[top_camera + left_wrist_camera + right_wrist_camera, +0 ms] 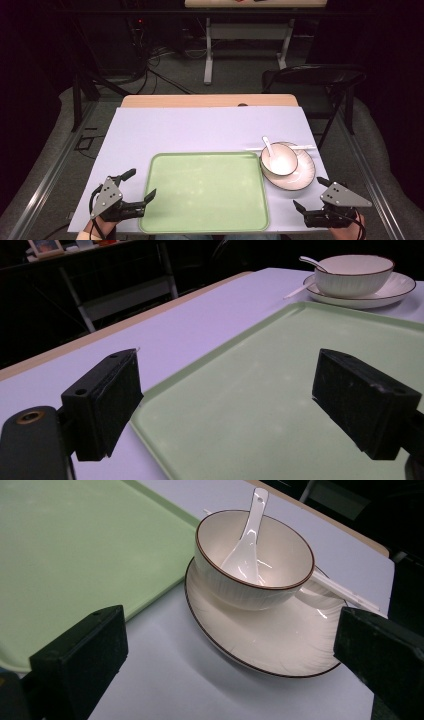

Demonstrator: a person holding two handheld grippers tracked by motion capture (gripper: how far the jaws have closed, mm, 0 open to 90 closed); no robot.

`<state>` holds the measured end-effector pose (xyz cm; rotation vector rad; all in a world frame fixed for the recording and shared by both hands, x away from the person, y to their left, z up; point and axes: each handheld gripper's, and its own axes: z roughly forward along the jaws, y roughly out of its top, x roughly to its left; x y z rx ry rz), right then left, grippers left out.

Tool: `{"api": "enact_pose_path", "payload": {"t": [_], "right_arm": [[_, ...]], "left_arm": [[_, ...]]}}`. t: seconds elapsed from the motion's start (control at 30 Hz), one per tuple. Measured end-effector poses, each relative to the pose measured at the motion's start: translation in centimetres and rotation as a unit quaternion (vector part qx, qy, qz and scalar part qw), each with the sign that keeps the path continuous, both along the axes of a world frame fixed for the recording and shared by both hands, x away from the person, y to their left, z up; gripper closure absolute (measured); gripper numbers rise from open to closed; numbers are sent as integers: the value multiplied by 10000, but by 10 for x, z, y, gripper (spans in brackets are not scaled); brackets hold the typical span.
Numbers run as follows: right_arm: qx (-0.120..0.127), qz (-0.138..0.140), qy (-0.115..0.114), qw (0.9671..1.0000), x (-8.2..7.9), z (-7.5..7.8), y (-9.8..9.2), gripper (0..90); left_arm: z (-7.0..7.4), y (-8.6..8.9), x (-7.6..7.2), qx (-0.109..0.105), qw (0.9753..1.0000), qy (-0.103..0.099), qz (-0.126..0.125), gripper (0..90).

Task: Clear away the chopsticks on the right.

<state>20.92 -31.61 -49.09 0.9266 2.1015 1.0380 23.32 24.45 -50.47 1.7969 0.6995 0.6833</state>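
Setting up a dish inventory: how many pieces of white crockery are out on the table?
3: a bowl sitting on a plate right of the green tray, and a spoon inside the bowl.

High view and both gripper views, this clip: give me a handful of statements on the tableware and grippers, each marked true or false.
1. The bowl sits on the plate. True.
2. The spoon lies on the green tray. False: it rests in the bowl, handle leaning on the rim; nothing lies on the tray.
3. The right gripper is shut on the plate. False: its jaws stand apart, holding nothing, short of the plate.
4. The plate stands on the table beside the tray's right edge, not on the tray. True.
5. The left gripper is open, one jaw over the tray's left rim. True.
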Motion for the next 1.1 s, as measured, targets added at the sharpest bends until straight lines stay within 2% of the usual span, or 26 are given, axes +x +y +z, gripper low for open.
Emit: {"api": "enact_pose_path", "payload": {"t": [0.27,0.4,0.53,0.77,0.8,0.83,0.87,0.93,0.97,1.0,1.07,1.1], "right_arm": [[-55,33,93,9999,1,0,-1,0],[-31,28,72,10000,2,1,-2,0],[-54,46,156,9999,3,1,-1,0],[-50,61,192,9998,4,1,-2,0],[-37,68,195,9998,4,1,-1,0],[-37,68,195,9998,4,1,-1,0],[-64,72,194,9998,4,1,-1,0],[-63,75,197,9998,5,1,-1,0],[-68,68,197,9998,5,1,-1,0],[-67,78,206,9997,5,1,-1,0],[-72,83,199,9997,5,1,-1,0],[-72,83,183,9998,4,1,-1,0]], "left_arm": [[0,-1,1,48,10000,18,-17,122],[0,0,0,25,10000,23,13,122],[0,1,0,-21,10000,13,-23,122],[2,1,-1,-276,9996,44,-26,121],[3,0,-2,-442,9989,113,-57,108],[4,0,-3,-745,9966,309,-135,108],[4,-1,-3,-755,9962,387,-214,56],[3,-6,-6,-431,9987,266,24,61],[3,-6,-5,-377,9989,274,25,77],[3,-4,-4,-394,9987,321,28,79],[3,1,-3,-594,9972,353,299,75],[3,3,-3,-630,9968,298,391,63]]}}
